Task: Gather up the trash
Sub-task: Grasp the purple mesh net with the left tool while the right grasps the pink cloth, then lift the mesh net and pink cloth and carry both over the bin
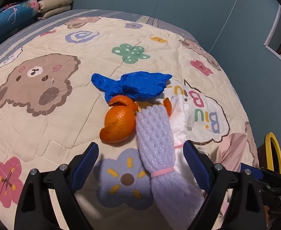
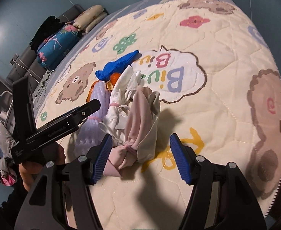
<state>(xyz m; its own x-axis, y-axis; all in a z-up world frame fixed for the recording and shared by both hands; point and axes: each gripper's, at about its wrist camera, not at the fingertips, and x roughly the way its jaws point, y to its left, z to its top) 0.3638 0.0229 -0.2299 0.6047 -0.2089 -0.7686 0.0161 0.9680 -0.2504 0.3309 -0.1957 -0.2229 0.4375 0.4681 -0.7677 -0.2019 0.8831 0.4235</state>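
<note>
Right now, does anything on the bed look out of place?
Yes. Trash lies heaped mid-quilt: orange peel, a crumpled blue glove, a foam net tied with a pink band, white wrapping and a pinkish bundle. Nothing looks spilled.

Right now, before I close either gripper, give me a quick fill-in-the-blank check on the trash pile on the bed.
1. The glove lying past the orange peel is ____ in colour.
2. The lilac foam net is tied with a ____ rubber band.
3. Between the left gripper's open jaws lies the foam ____.
4. The right gripper straddles a bundle of pale ____ cloth.

Missing words: blue; pink; net; pink
</note>
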